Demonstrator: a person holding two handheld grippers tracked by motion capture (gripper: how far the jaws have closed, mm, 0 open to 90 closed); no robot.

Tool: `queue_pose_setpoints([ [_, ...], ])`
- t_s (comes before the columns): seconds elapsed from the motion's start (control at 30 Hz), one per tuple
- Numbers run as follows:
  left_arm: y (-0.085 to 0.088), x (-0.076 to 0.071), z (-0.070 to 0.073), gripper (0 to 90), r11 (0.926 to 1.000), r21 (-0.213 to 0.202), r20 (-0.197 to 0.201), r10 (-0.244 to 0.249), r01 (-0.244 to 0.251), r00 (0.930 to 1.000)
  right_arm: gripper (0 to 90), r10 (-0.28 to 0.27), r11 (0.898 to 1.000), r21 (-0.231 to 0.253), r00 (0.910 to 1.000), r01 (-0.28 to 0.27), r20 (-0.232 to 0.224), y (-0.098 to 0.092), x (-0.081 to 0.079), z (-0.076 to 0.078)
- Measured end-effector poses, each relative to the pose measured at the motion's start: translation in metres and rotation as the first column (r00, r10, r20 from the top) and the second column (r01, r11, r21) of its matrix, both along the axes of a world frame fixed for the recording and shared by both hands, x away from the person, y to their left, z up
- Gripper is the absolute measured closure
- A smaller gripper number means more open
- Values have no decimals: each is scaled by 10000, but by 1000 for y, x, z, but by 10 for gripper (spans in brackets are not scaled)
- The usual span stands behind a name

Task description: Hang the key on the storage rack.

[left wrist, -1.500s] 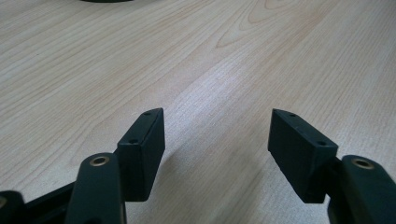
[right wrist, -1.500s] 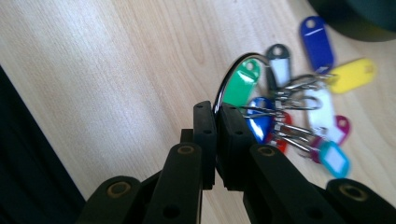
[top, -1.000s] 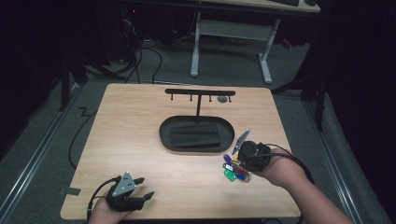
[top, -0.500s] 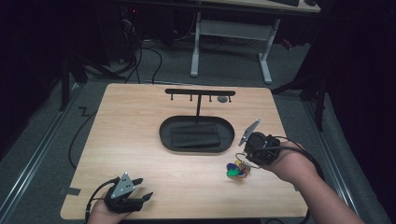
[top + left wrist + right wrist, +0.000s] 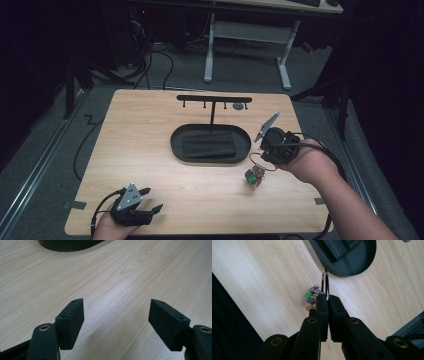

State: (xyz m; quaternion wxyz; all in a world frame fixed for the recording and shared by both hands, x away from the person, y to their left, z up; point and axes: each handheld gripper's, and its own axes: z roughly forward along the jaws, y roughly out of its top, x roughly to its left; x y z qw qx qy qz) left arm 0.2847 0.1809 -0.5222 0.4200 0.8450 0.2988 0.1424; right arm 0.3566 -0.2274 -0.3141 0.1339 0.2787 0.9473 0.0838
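My right gripper (image 5: 266,156) is shut on a silver key ring (image 5: 258,161) at the table's right side, just right of the black oval tray (image 5: 176,145). A cluster of small colourful charms (image 5: 254,176) hangs from the ring, low over the wood. In the right gripper view the jaws (image 5: 327,298) are pressed together on the ring (image 5: 326,281), with the charms (image 5: 311,298) beyond them to the left. My left gripper (image 5: 151,199) rests at the table's front left corner, open, with bare wood between its fingers (image 5: 116,315).
The tray (image 5: 362,262) holds a flat black item (image 5: 209,145). Behind it stands a black T-shaped rack (image 5: 214,99) with small hooks, and a small grey object (image 5: 239,106) lies under its right end. The tray's edge (image 5: 70,243) lies far ahead of the left jaws.
My right gripper has moved away from the person and slightly right, carrying the key ring and charms with it. The left gripper has stayed put.
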Motion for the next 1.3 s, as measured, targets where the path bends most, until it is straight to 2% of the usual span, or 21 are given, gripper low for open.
queue_pose_setpoints([
  [0.23,-2,-2,0,284,9999,64,-17,-108,108,9999,880,-36,10000,21,10000,36,17,9,16,4],
  [0.4,-1,-3,-1,286,9999,67,-46,-154,154,9999,880,-299,9992,283,9994,294,186,12,29,15],
  [0.6,0,-4,0,288,9999,26,-8,-107,107,9999,880,-503,9983,315,9986,497,179,12,43,28],
  [0.9,2,-2,1,290,10000,-30,44,-21,21,10000,880,-704,9959,597,9967,679,407,14,66,35],
  [1.1,0,-2,0,291,9999,44,70,-121,121,9999,880,-890,9940,686,9948,856,491,19,84,32],
  [1.3,1,-2,-1,291,9999,70,-9,-130,131,9999,880,-1056,9920,736,9934,1021,457,20,101,22],
])
